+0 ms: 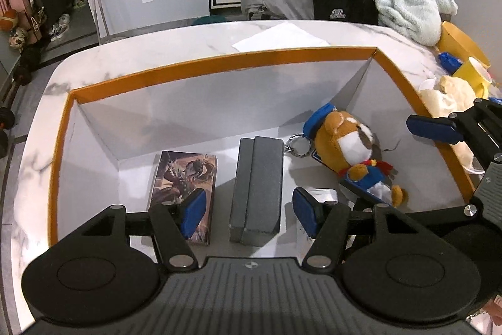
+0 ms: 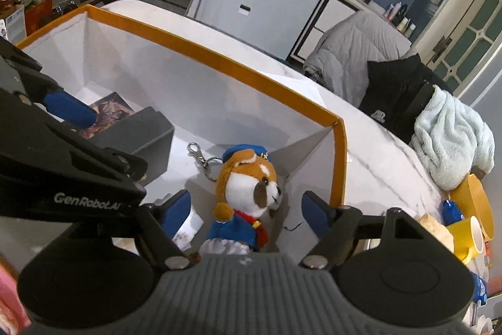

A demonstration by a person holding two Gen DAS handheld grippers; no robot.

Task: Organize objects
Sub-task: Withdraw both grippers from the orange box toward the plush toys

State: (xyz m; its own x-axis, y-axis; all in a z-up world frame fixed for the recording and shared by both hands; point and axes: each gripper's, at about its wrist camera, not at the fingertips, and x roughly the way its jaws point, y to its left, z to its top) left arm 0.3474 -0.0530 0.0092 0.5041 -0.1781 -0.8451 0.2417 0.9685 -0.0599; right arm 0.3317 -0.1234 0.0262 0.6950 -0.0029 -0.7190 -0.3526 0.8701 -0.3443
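An orange-rimmed box [image 1: 219, 60] with a white inside stands on the marble table. On its floor lie an illustrated card box [image 1: 185, 187], a dark grey box [image 1: 257, 187] and a plush dog keychain [image 1: 351, 146] in blue clothes. My left gripper [image 1: 249, 214] is open above the grey box, its blue pads clear of both sides. My right gripper [image 2: 246, 211] is open above the plush dog [image 2: 248, 190], with the pads apart from it. A small white item [image 1: 324, 193] lies beside the left gripper's right finger, partly hidden.
To the right of the box sit a yellow mug [image 2: 467, 237], an orange lid [image 2: 477, 197], a cream soft toy [image 1: 445, 96] and a blue packet [image 1: 448, 60]. A sheet of paper [image 1: 282, 36] lies behind the box. Jackets and a pale blanket [image 1: 411, 5] hang at the table's far edge.
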